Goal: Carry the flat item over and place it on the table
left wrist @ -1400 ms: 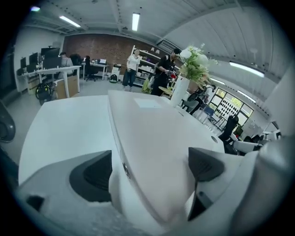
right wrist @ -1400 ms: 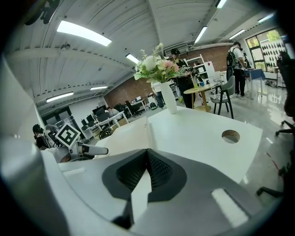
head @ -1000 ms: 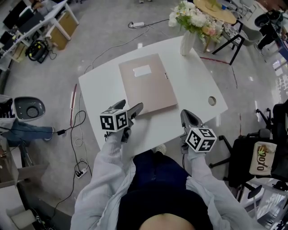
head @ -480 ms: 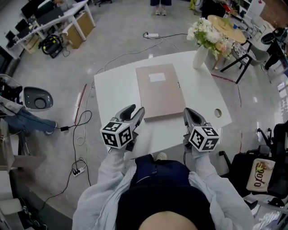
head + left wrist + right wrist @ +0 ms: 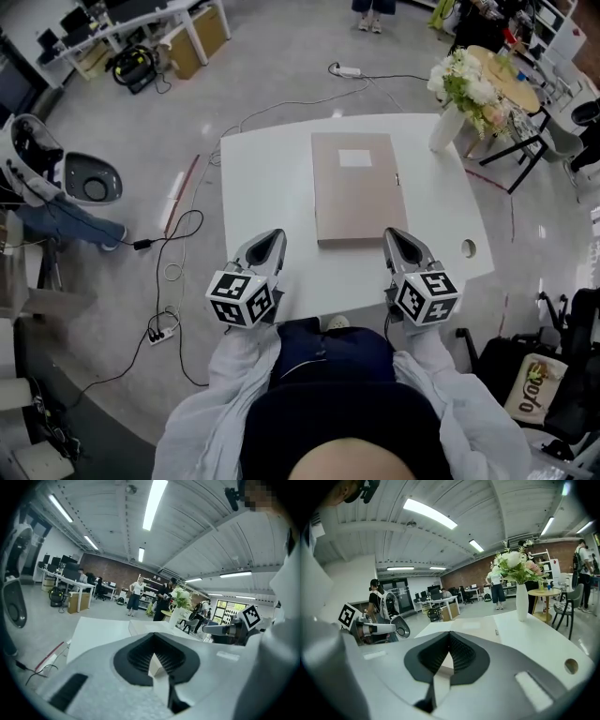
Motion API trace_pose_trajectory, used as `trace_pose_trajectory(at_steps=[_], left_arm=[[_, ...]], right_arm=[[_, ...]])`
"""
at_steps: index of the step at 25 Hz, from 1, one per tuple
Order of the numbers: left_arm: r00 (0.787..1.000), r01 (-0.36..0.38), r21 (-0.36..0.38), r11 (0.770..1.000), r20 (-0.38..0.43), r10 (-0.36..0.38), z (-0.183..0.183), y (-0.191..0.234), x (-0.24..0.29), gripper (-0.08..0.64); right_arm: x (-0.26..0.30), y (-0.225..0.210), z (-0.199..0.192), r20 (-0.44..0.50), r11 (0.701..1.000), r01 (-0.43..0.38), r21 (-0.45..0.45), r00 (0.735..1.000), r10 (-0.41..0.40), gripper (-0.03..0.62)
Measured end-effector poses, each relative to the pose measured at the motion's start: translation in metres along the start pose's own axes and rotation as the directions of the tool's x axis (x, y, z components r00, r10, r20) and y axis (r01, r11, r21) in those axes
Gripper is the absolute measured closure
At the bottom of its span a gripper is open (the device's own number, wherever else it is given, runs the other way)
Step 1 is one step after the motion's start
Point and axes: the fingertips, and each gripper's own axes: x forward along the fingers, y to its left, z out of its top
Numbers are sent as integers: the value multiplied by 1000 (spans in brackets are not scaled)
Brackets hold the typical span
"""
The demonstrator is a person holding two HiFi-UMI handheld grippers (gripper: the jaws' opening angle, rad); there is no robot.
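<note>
A flat tan folder with a white label lies on the white table, in its middle. My left gripper is shut and empty, over the table's near edge, left of the folder's near corner and clear of it. My right gripper is also shut with nothing in it, just right of the folder's near right corner. In the left gripper view the closed left gripper points at the folder. The right gripper view has the closed right gripper in front of the folder.
A white vase of flowers stands at the table's far right corner. A round cable hole is near the right edge. Cables and a power strip lie on the floor to the left. A round wooden table and chairs stand right.
The left gripper's jaws have closed, from open beside the folder's near left corner. Both grippers have drawn back toward the table's near edge. The folder stays flat on the table.
</note>
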Motion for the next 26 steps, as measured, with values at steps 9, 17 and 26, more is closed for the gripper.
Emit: trace_pose_trajectory(at_steps=[9,17,26], left_arm=[[999,-32,-5,999,-30,32,-12,14,-4,561],[998,-21,-10,1000,-59,20,-19,11,7,561],[997,-8,-34,999,-78,5,-23,8,12,561]], right_arm=[[4,6,-6,-13,1000,-11,-1,1000,11,581],[3,-4,-14,-33,1000,6,20,999,-6,581],[0,-7,-16,-43,999,16,30,999,-15,581]])
